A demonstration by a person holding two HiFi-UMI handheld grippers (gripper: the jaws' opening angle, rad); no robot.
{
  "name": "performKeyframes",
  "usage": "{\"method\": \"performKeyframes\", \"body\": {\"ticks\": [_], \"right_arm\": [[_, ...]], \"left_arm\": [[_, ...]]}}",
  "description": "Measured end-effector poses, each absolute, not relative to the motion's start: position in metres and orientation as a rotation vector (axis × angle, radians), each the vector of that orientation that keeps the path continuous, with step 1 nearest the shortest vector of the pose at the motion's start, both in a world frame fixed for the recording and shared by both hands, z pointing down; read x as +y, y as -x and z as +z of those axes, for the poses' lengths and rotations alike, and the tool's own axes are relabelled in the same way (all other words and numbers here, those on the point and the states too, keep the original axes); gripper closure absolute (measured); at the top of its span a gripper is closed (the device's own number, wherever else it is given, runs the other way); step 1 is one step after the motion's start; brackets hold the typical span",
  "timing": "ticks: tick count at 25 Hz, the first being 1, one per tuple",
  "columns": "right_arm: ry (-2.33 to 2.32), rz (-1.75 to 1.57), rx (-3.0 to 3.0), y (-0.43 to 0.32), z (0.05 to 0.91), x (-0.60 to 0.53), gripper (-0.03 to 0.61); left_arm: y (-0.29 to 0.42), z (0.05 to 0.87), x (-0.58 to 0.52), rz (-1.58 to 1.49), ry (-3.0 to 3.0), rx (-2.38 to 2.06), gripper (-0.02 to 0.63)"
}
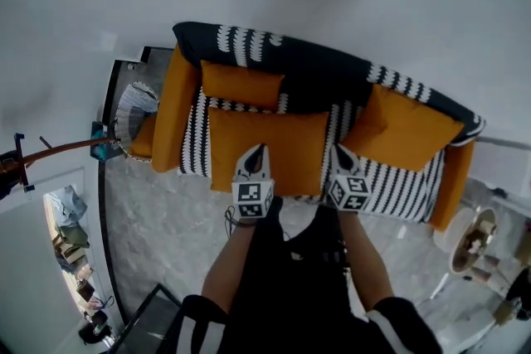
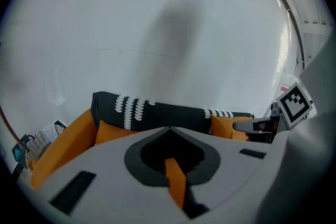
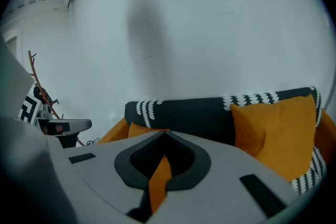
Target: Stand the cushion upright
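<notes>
A large orange cushion (image 1: 286, 147) lies flat on the middle of the striped sofa seat (image 1: 390, 193). Behind it a smaller orange cushion (image 1: 241, 84) leans against the black backrest (image 1: 319, 69). At the right a third orange cushion (image 1: 402, 128) (image 3: 278, 128) stands tilted against the backrest. My left gripper (image 1: 256, 150) (image 2: 169, 129) hangs over the flat cushion's front edge, shut and empty. My right gripper (image 1: 339, 150) (image 3: 164, 134) is beside that cushion's right front corner, also shut with nothing in it. Both point at the backrest. I cannot tell whether either touches the cushion.
The sofa has orange arms (image 1: 172, 108) and stands against a white wall. A round wicker side table (image 1: 133, 108) and a coat stand (image 1: 50, 149) are at its left. A small round table (image 1: 473, 240) stands at its right. Grey marble floor (image 1: 158, 211) lies in front.
</notes>
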State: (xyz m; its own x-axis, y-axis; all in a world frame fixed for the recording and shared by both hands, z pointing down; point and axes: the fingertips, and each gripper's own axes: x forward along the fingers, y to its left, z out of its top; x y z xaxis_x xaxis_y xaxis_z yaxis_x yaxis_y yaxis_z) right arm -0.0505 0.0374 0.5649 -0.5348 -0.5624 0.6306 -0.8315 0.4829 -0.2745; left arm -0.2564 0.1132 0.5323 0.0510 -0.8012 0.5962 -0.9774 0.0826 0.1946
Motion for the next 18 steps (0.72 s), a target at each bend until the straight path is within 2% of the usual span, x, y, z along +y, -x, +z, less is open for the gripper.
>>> {"method": "performKeyframes", "body": {"ticks": [6, 10, 12, 15, 17, 18], "right_arm": [[-1.122, 0.797, -2.183, 0.102, 0.613, 0.049, 0.583], [-1.09, 0.819, -2.138, 0.113, 0.648, 0.055, 0.581], [-1.065, 0.828, -2.121, 0.117, 0.667, 0.055, 0.521], [-1.048, 0.834, -2.082, 0.119, 0.69, 0.058, 0.491], [-1.042, 0.828, -2.052, 0.117, 0.704, 0.062, 0.483], [-1.035, 0.825, -2.035, 0.116, 0.712, 0.064, 0.475]], "left_arm": [[0.322, 0.581, 0.13, 0.417, -1.697, -1.755, 0.617], [0.34, 0.624, 0.143, 0.439, -1.647, -1.721, 0.617], [0.346, 0.645, 0.146, 0.423, -1.61, -1.708, 0.617], [0.352, 0.672, 0.152, 0.414, -1.574, -1.68, 0.617], [0.352, 0.688, 0.154, 0.398, -1.564, -1.644, 0.552], [0.352, 0.697, 0.156, 0.396, -1.55, -1.625, 0.539]]}}
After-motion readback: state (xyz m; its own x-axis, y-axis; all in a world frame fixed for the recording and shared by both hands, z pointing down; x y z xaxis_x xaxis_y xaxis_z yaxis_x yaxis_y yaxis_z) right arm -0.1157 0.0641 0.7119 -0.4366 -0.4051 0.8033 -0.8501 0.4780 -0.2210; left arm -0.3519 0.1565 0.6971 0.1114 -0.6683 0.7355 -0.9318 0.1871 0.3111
